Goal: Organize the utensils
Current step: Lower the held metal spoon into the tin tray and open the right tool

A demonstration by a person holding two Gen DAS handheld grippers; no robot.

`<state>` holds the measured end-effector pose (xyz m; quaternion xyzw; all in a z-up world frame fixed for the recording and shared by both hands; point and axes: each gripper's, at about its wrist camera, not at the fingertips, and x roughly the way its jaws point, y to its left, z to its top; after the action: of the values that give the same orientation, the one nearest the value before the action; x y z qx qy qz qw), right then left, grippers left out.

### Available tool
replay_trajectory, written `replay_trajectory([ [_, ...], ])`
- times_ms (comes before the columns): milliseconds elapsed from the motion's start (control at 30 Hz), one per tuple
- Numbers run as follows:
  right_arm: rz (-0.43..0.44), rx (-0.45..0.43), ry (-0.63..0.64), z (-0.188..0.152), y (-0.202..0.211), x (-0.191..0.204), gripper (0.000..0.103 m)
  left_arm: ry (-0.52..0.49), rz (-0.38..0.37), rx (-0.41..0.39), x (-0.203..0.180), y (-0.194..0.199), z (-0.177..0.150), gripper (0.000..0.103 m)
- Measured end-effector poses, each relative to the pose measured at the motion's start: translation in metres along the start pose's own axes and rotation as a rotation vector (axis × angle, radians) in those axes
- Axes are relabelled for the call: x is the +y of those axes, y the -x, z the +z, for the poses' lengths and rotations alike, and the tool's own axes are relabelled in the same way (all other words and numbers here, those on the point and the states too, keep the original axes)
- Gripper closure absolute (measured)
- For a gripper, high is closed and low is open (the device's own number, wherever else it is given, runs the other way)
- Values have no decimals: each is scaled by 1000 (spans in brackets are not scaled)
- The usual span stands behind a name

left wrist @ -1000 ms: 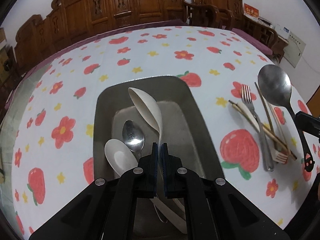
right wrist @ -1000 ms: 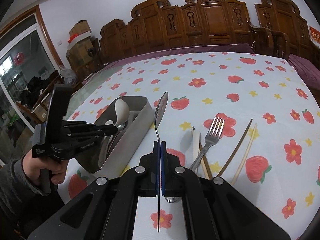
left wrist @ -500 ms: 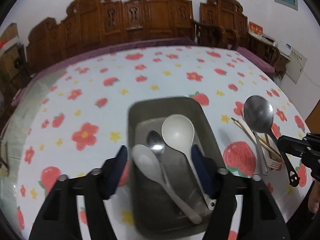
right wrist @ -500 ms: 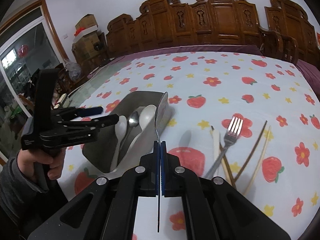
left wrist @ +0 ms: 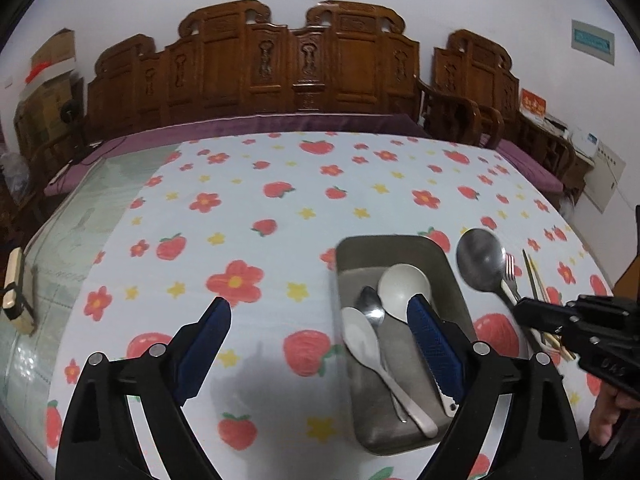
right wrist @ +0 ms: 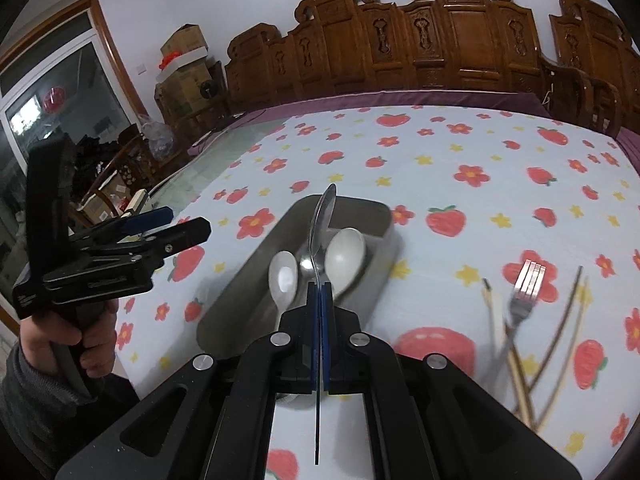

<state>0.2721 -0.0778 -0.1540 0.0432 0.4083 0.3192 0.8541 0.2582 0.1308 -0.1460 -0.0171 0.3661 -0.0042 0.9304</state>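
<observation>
A grey metal tray (left wrist: 452, 280) (right wrist: 248, 280) sits on the strawberry tablecloth. It holds two white spoons (left wrist: 404, 286) (right wrist: 346, 254) and a small metal spoon (left wrist: 370, 304). My left gripper (left wrist: 320, 340) is open and empty, raised left of the tray; it also shows in the right wrist view (right wrist: 168, 226). My right gripper (right wrist: 320, 300) is shut on a large metal spoon (right wrist: 322, 216) (left wrist: 480, 260), held edge-on above the tray's right side.
A metal fork (right wrist: 524, 284) and several chopsticks (right wrist: 560, 320) lie on the cloth right of the tray. Carved wooden chairs (left wrist: 304, 64) line the far side of the table. A small box (left wrist: 14, 288) lies at the left edge.
My left gripper opened, let go of the white spoon into the tray, and drew back up and left. My right gripper carried the large metal spoon left toward the tray.
</observation>
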Motion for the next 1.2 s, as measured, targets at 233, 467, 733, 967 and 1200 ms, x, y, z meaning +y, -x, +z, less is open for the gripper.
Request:
replay_trajectory([
  [233,6,16,-6,12,-28,20,101,22,20,-21,17,6,3,17],
  [467,-23,38,-13,17,-59,29,101,57,18,-19,29,7,5,17],
  [733,-62,103,-23,8,-95,29,101,55,15,-14,29,6,4,17],
  [967,-55,121,-11,1,-101,28,98,45,14,-14,23,6,3,17],
  [1200,-38,53,9,10,-58,14,98,35,-11,-23,5,10,3,17],
])
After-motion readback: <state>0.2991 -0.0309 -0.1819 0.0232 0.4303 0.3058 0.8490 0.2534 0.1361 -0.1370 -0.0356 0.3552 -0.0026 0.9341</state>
